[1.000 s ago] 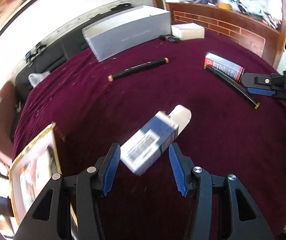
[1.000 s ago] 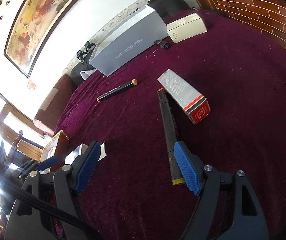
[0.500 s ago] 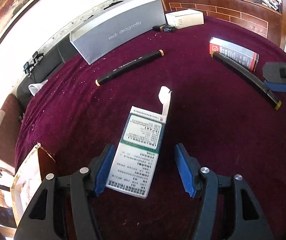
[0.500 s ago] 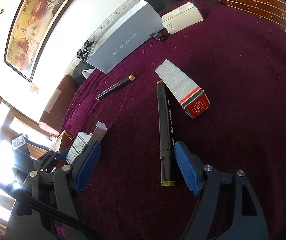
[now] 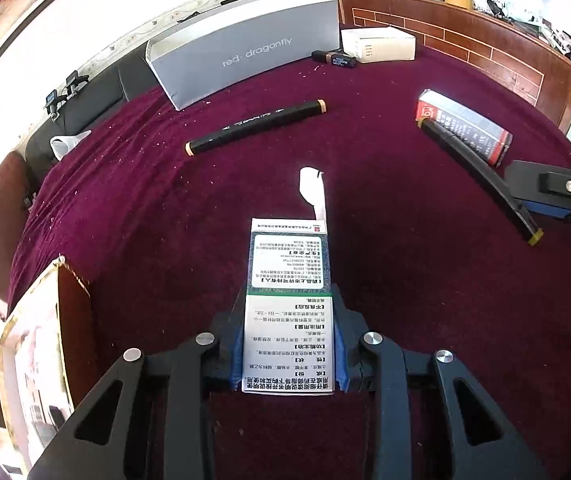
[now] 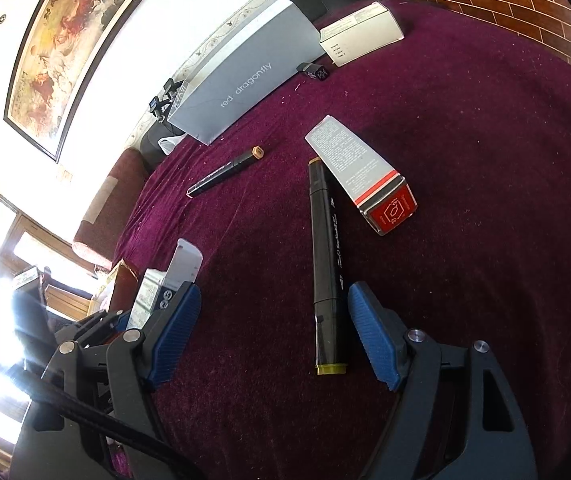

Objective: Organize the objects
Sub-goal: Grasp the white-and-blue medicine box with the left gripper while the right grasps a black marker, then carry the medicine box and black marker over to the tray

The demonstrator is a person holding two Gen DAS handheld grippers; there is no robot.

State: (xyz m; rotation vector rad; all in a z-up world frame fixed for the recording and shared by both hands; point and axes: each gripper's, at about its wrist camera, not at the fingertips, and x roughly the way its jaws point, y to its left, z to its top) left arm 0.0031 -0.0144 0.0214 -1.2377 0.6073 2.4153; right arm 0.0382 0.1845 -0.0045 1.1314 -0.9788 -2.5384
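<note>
You had the left gripper (image 5: 288, 344) fingers just closed, pinching the white-and-green printed carton (image 5: 288, 304), the right gripper (image 6: 273, 336) spread over the black marker (image 6: 327, 264); next, carry the carton to the grey open box (image 5: 245, 56).

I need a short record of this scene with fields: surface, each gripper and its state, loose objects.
surface: dark red velvet cloth
left gripper: jaws have just been closing, pads press on white and green printed carton, end flap open
right gripper: open, holds nothing, black marker with yellow end lies between its fingers
loose objects: black marker with tan ends; grey and red carton; large grey box; white carton
</note>
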